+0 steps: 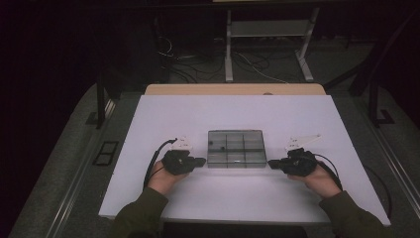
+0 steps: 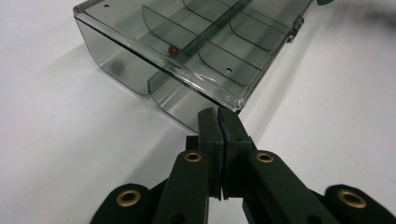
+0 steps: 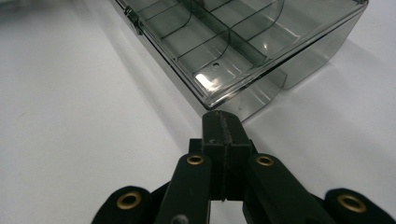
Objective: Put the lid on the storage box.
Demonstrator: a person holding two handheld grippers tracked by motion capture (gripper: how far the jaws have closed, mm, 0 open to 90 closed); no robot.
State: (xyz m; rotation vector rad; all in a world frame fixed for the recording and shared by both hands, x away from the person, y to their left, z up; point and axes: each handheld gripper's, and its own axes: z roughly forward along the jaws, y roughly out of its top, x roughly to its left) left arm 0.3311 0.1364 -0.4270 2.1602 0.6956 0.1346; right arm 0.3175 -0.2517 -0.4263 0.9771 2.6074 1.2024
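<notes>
Smoke-grey plastic box [image 1: 236, 148] with a clear lid lies flat near the middle of the white table [image 1: 188, 111], split by dividers into compartments. From the high view it sits between the two grippers, its long sides running across the table. The left gripper [image 1: 199, 161] points at its near left corner, the right gripper [image 1: 271, 163] at its near right corner, each just beside the box. The left gripper view brings out what the high view leaves faint: a small reddish bead [image 2: 173, 48] lying against the middle divider, and a clasp [image 2: 294, 27] on the far edge of the lid. The right gripper view shows the box's corner and a bright glint on the lid, with the hinge side [image 3: 132, 17] at upper left. In both gripper views the black jaws are pressed together with nothing between them, tips almost at the box's corner; whether they touch it is unclear.
</notes>
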